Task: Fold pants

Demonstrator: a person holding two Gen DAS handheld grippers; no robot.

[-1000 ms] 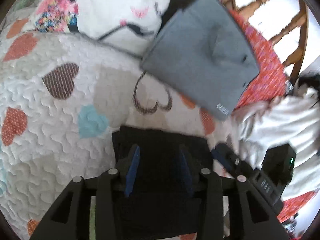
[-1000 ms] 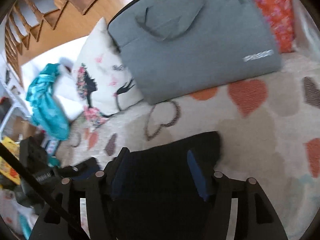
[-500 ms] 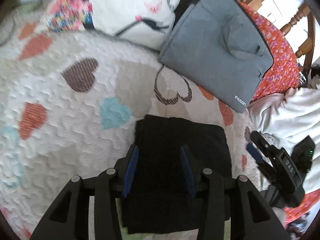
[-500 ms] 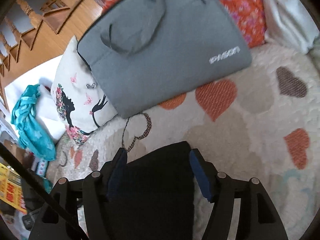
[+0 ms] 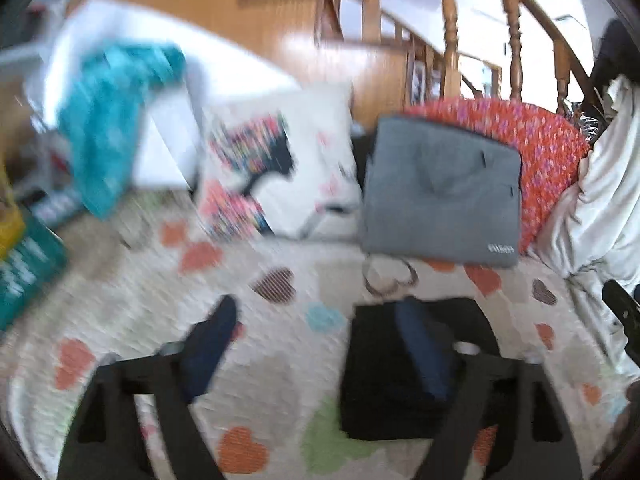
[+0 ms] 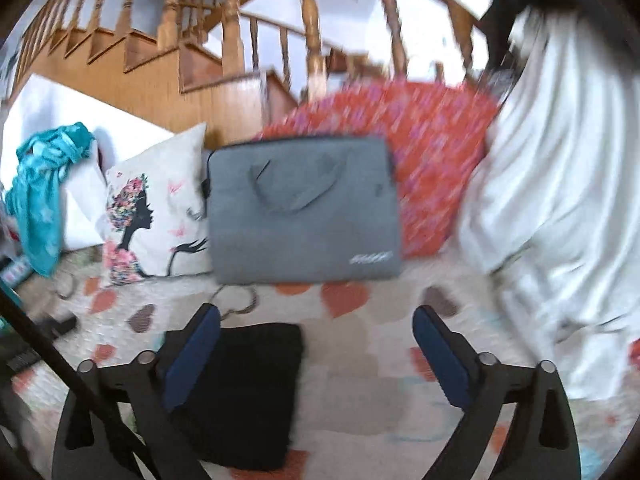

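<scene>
The black pants (image 5: 416, 376) lie folded into a compact rectangle on the heart-patterned quilt (image 5: 280, 360). In the left wrist view my left gripper (image 5: 316, 336) is open and lifted above the quilt, with the pants under its right finger. In the right wrist view the pants (image 6: 248, 392) lie at lower left, behind the left finger of my right gripper (image 6: 316, 344), which is open and empty above the quilt (image 6: 360, 360). Both views are motion-blurred.
A grey laptop bag (image 6: 300, 208) leans on an orange-red cushion (image 6: 432, 152) at the back. A white printed pillow (image 6: 160, 208) stands left of it. A teal cloth (image 6: 40, 192) hangs far left. White fabric (image 6: 540, 184) piles up at right. A wooden stair railing (image 6: 312, 40) stands behind.
Both grippers have opened wide, let go of the pants, and lifted and tilted up. The pants now lie folded on the quilt, and the staircase has come into view.
</scene>
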